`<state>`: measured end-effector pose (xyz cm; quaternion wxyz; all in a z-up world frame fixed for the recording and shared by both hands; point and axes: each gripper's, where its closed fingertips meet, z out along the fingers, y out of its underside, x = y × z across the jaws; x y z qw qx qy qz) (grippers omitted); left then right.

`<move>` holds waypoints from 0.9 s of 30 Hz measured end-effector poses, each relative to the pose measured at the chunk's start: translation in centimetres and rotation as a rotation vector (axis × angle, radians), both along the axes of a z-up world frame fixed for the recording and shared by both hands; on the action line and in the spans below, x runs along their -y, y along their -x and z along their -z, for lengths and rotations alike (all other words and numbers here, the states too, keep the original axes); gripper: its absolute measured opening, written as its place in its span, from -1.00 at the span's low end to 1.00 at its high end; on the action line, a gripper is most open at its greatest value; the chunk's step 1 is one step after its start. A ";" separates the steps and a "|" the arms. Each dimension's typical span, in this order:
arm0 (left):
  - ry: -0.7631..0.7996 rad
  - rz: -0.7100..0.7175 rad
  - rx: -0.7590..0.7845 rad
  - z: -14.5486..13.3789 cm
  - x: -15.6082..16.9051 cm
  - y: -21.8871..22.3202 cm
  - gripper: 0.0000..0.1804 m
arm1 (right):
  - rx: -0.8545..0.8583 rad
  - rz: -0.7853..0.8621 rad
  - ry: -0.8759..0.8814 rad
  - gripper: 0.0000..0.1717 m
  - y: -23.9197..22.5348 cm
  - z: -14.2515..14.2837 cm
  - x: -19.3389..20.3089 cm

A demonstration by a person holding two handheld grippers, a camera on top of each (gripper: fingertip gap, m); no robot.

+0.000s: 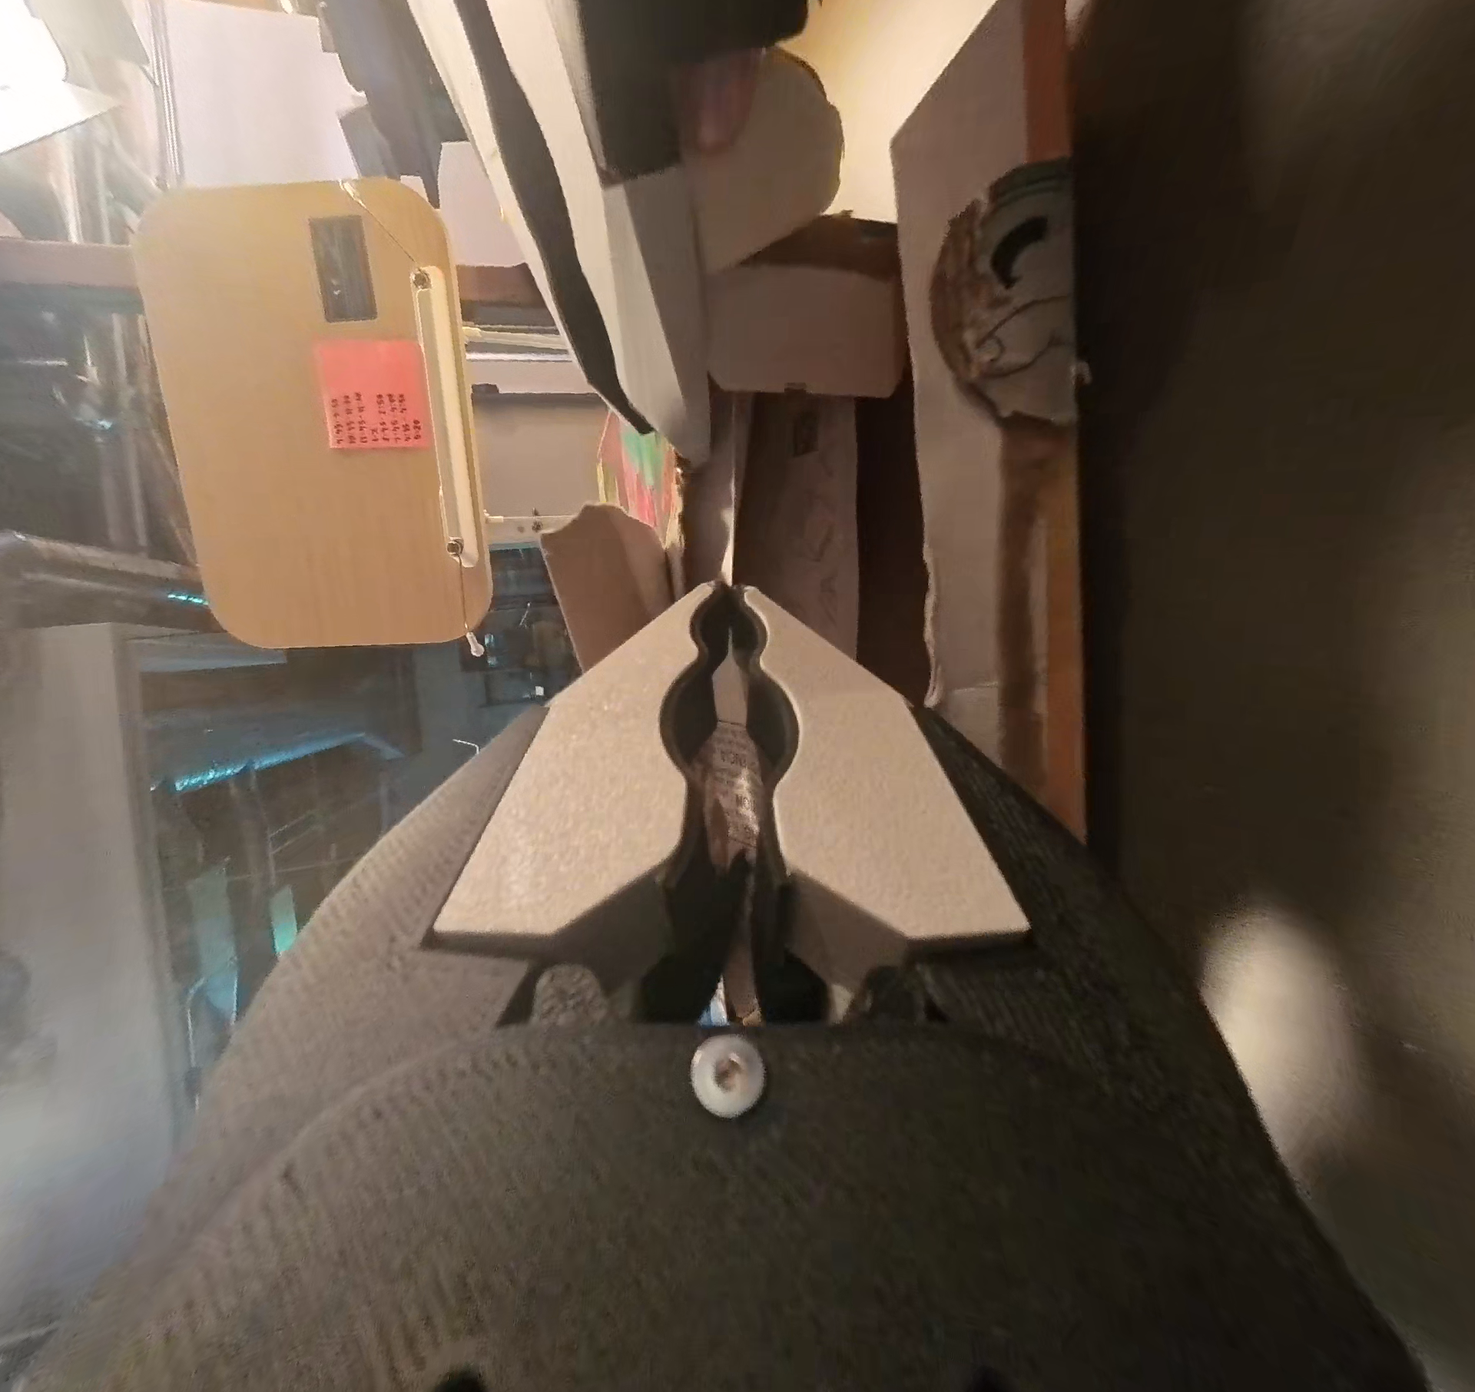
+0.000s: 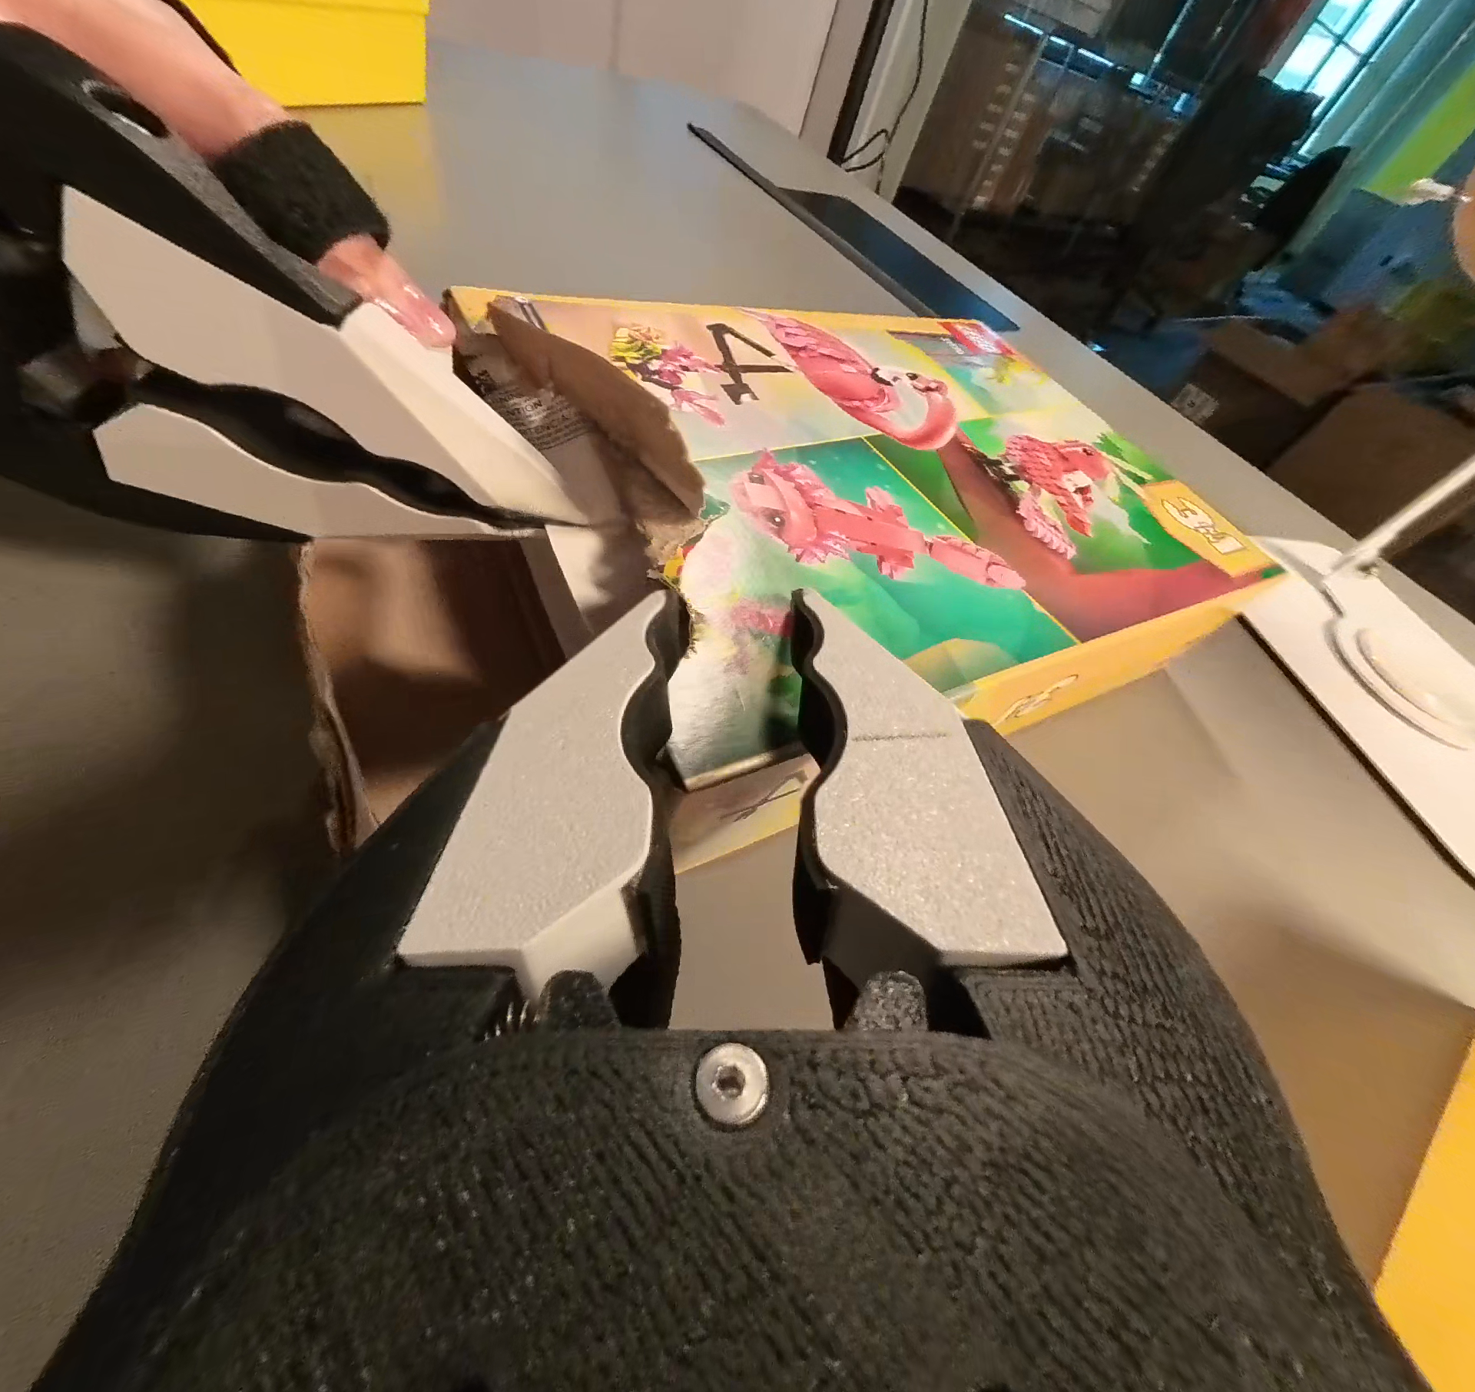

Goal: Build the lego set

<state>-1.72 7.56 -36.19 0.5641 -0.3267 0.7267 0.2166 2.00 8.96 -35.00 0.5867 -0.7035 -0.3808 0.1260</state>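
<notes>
While spread over the box (image 2: 918, 476) corner, right claw (image 2: 730, 603) released; left claw (image 2: 551, 520) clenched on flap (image 2: 607, 412).

A long grey table (image 2: 607, 156) runs from near to far, its top smooth and lit with a warm glow. At its far left end sits a stack of bright yellow panels (image 2: 319, 5). Behind the table a pale wall (image 2: 702, 21) rises, with a black stand (image 2: 878, 29) and its cable leaning against it. To the far right, dark shelving (image 2: 1117, 77) fills the room in front of tall windows (image 2: 1357, 5) that let in daylight. Brown cardboard boxes (image 2: 1317, 396) lie low on the right, beyond the table edge.
</notes>
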 end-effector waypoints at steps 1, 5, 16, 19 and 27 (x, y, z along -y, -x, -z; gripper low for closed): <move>0.004 -0.003 -0.001 0.0 0.0 0.0 -1.00 | 0.004 0.009 -0.005 -0.69 0.0 0.0 0.0; 0.017 -0.011 -0.014 0.2 0.0 0.0 -1.00 | 0.021 0.056 -0.025 -0.71 -0.1 0.0 -0.3; 0.027 0.000 -0.018 -0.2 0.6 -1.1 -1.00 | 0.019 0.237 -0.039 -0.75 -1.6 -0.3 -2.0; 0.015 0.010 -0.019 -0.4 1.1 -1.6 -1.00 | 0.028 0.263 -0.048 -0.74 -2.0 -0.3 -2.3; 0.321 -0.049 0.129 -0.7 2.3 -1.1 -1.00 | 0.142 0.000 -0.299 -0.53 0.9 -2.0 1.7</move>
